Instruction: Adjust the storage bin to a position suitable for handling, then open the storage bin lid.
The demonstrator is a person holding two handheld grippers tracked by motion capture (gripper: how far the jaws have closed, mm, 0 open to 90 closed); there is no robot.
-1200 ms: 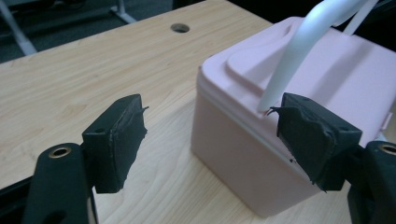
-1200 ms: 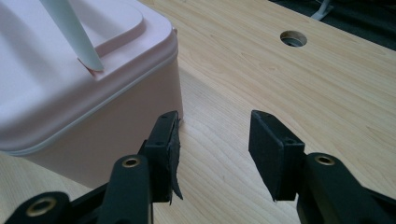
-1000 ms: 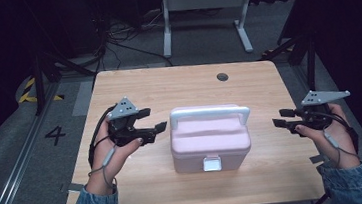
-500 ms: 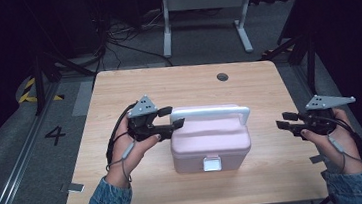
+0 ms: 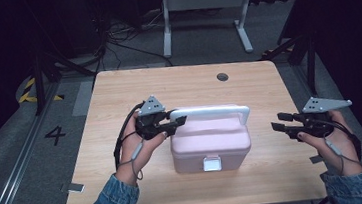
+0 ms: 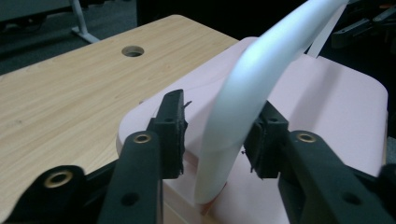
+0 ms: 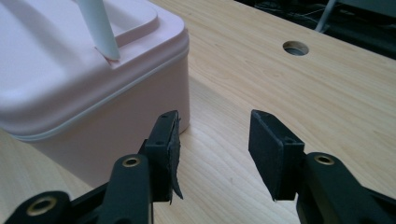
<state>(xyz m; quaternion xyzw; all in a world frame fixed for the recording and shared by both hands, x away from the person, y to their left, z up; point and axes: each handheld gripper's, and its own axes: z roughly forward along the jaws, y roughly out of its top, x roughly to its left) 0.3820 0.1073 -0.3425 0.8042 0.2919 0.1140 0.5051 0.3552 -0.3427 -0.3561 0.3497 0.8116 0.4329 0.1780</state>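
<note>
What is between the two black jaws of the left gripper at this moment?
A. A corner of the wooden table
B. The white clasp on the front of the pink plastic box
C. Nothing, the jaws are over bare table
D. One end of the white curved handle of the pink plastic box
D: in the left gripper view, the left gripper has one jaw on each side of the white curved handle near its foot on the pink plastic box; a gap remains at one jaw.

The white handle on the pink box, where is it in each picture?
High view: the white handle runs across the top of the pink box, mid-table, its left end between the left gripper jaws.
Left gripper view: it arches from bottom centre to top right, between the two black jaws.
Right gripper view: just its foot, top left, on the lid.
Shared landmark: the round hole in the table.
</note>
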